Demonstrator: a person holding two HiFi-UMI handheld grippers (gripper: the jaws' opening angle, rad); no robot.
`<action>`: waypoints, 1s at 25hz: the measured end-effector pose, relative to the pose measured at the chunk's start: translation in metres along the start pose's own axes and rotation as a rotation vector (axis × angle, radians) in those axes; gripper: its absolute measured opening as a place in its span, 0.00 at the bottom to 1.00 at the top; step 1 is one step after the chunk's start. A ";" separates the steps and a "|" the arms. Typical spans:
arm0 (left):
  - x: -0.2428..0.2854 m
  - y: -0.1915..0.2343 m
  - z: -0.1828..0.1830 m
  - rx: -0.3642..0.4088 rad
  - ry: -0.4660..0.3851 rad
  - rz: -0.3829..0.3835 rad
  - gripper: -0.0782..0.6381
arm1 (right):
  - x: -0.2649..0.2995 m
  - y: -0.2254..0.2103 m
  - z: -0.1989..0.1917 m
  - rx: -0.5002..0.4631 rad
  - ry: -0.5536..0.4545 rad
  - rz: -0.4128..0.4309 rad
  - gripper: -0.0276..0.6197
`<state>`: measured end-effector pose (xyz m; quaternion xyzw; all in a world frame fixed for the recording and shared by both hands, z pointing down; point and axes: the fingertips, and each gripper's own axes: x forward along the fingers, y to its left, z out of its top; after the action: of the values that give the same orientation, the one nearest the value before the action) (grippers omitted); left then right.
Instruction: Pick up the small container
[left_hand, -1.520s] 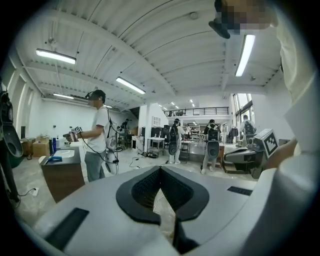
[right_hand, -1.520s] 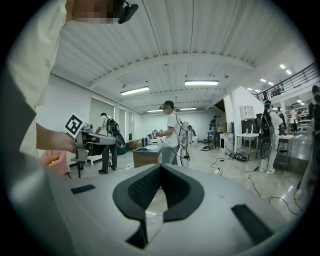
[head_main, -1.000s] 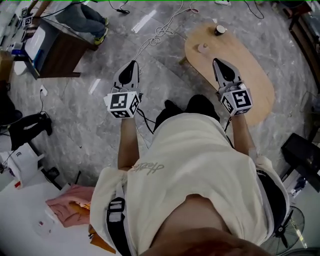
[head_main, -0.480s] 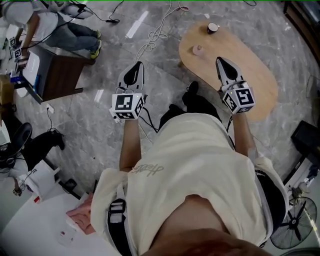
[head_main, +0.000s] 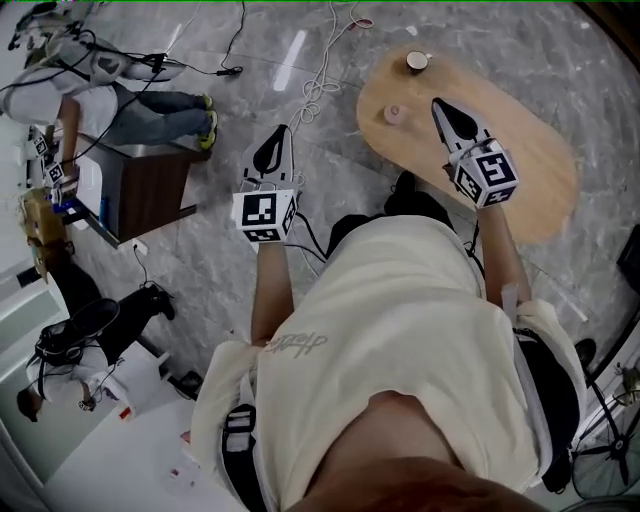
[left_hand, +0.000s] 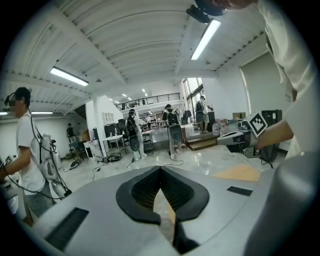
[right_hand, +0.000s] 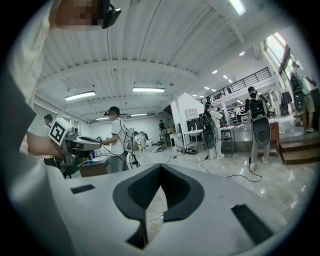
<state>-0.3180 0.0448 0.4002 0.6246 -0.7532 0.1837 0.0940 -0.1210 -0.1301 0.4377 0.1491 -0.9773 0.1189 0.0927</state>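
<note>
Left gripper (head_main: 276, 133) is hanging over the grey marble floor (head_main: 200, 250), off the left edge of the oval wooden table (head_main: 530, 150); its jaws are lying pressed together with nothing between them, and its own view (left_hand: 160, 169) is showing the two dark pads meeting at the tip. Right gripper (head_main: 438, 104) is hovering above the table's left half, jaws likewise closed and empty (right_hand: 160, 167) – only floor and a loop of cord are showing through the slit below the tips. The small container (head_main: 393, 113) is standing on the table near its left edge, just to the left of the right gripper's tip and apart from it; a round cup (head_main: 416, 61) with a dark inside is sitting further along, at the table's far end. White cable (head_main: 322, 75) is trailing over the floor beside the table's far left edge – well apart from both grippers.
</note>
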 end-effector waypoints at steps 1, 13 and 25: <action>0.009 -0.004 0.005 0.019 0.002 -0.002 0.12 | 0.000 -0.011 -0.004 0.004 0.008 -0.006 0.04; 0.075 -0.032 0.029 -0.009 -0.002 -0.140 0.12 | -0.007 -0.058 -0.005 0.031 0.000 -0.081 0.04; 0.133 -0.036 0.041 0.024 -0.037 -0.358 0.12 | -0.027 -0.069 -0.020 0.123 0.006 -0.314 0.04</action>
<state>-0.3062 -0.0969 0.4180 0.7531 -0.6293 0.1615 0.1037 -0.0710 -0.1814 0.4649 0.3050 -0.9326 0.1628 0.1036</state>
